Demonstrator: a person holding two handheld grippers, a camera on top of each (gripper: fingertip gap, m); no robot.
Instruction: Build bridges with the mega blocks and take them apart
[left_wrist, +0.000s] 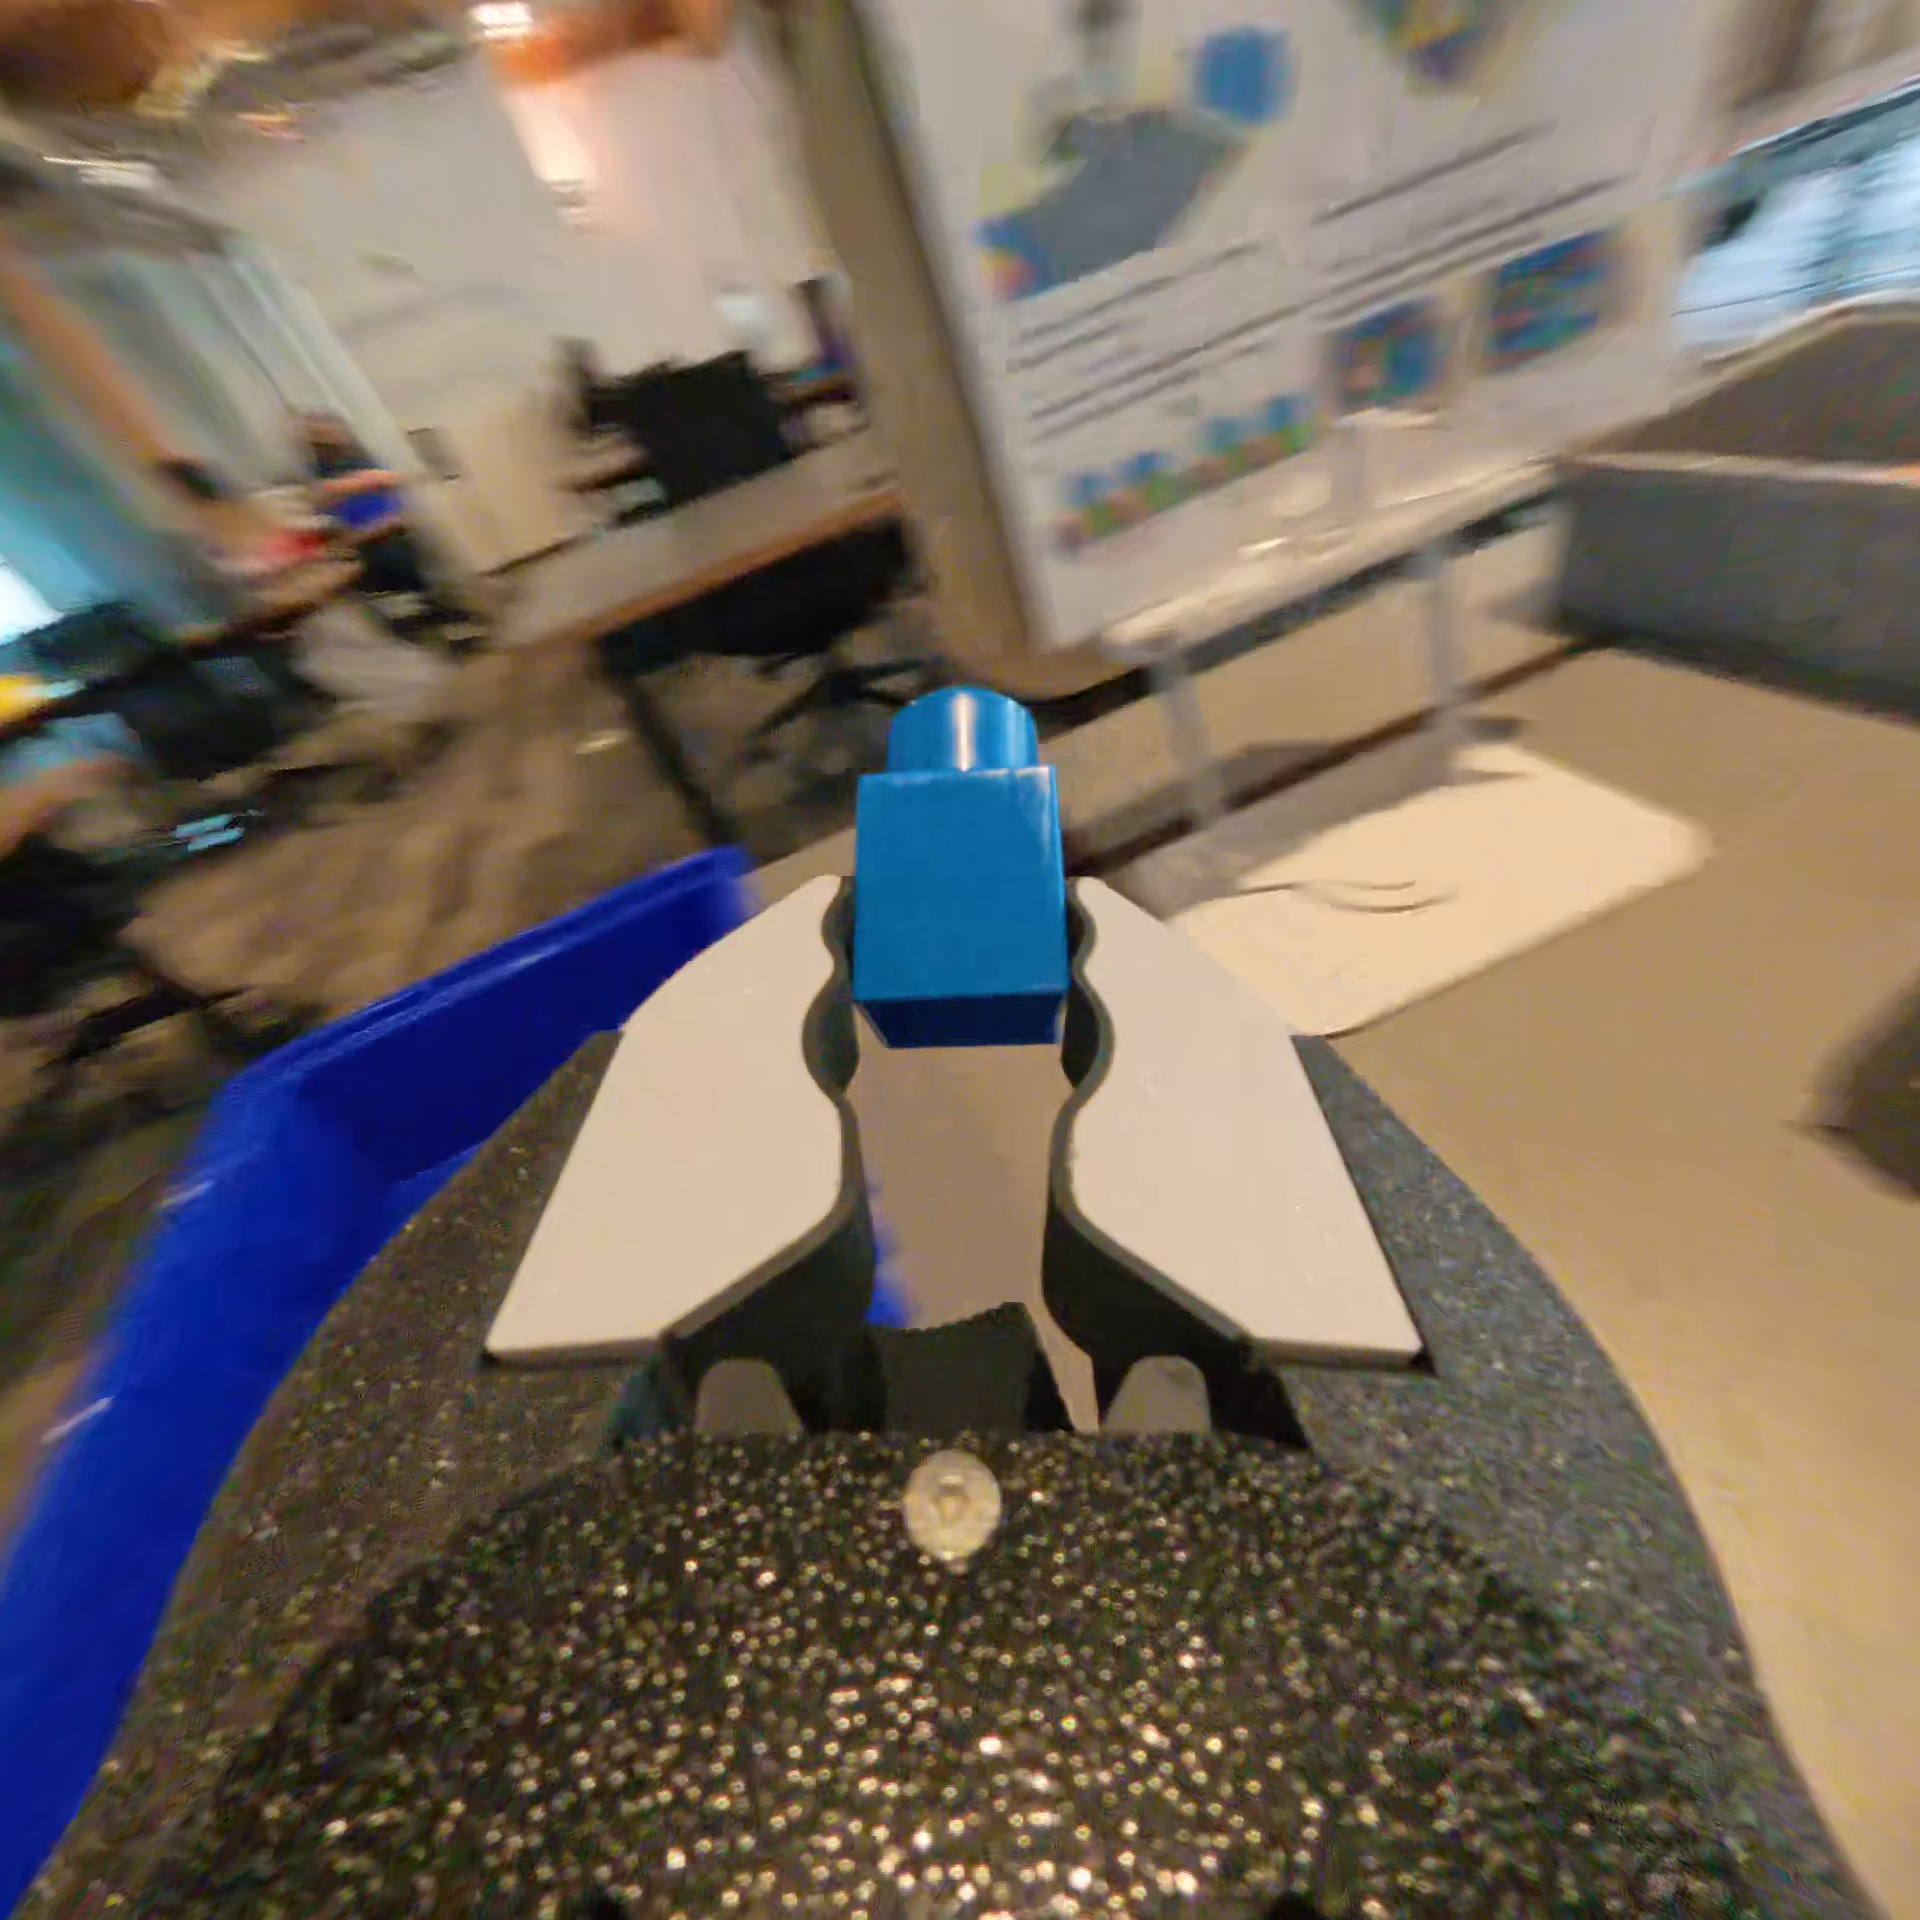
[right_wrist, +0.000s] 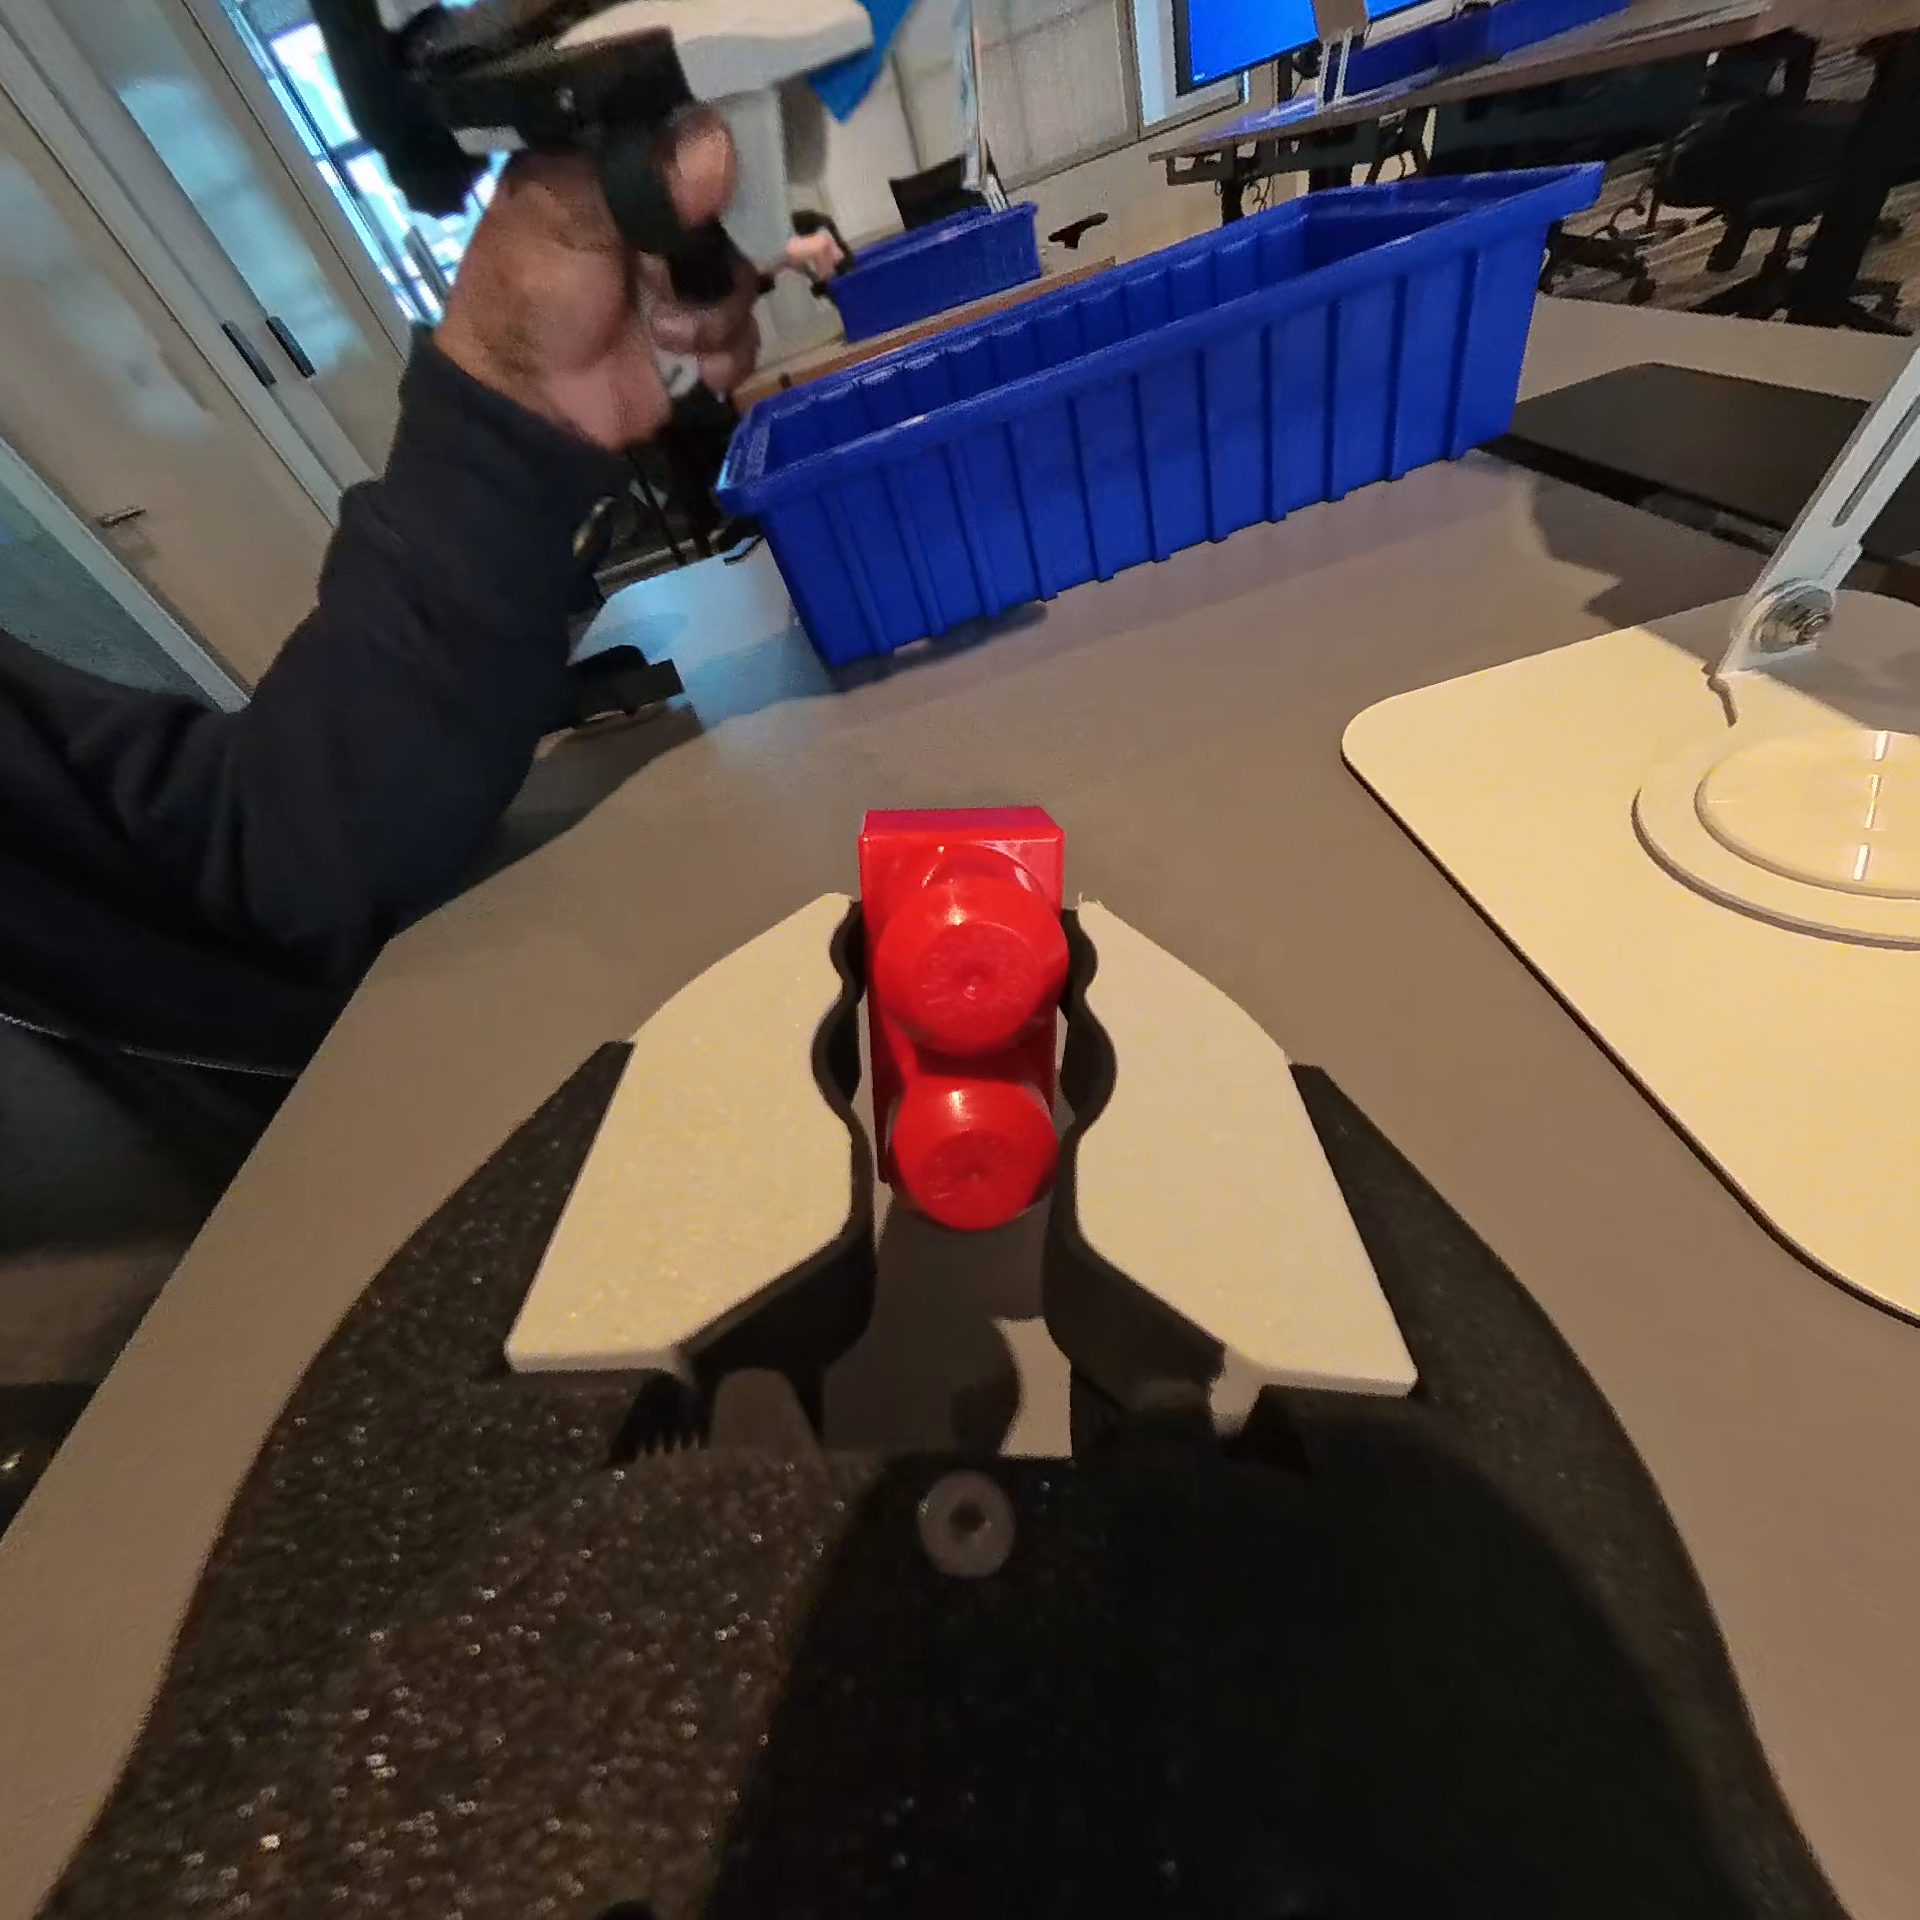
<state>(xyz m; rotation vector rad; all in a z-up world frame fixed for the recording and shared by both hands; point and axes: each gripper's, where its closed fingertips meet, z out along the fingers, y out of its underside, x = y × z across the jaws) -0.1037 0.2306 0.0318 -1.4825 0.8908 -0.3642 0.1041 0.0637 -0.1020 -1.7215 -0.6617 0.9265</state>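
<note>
Left hand-held gripper (left_wrist: 958, 961) gripping blue block (left_wrist: 954, 902), background blurred

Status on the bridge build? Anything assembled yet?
Nothing assembled in view: the grey table carries no stacked blocks. In hand: the left hand-held gripper grips a one-stud blue block, the right hand-held gripper a two-stud red block. Left: joining them, building the bridge, then taking it apart.

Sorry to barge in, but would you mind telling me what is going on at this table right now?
A person is working with two handheld tools. The left tool is shut on a blue block with one stud, held up in the air near a blue bin. The right tool is shut on a red block with two studs, over the grey table. The blocks are not joined.
</note>
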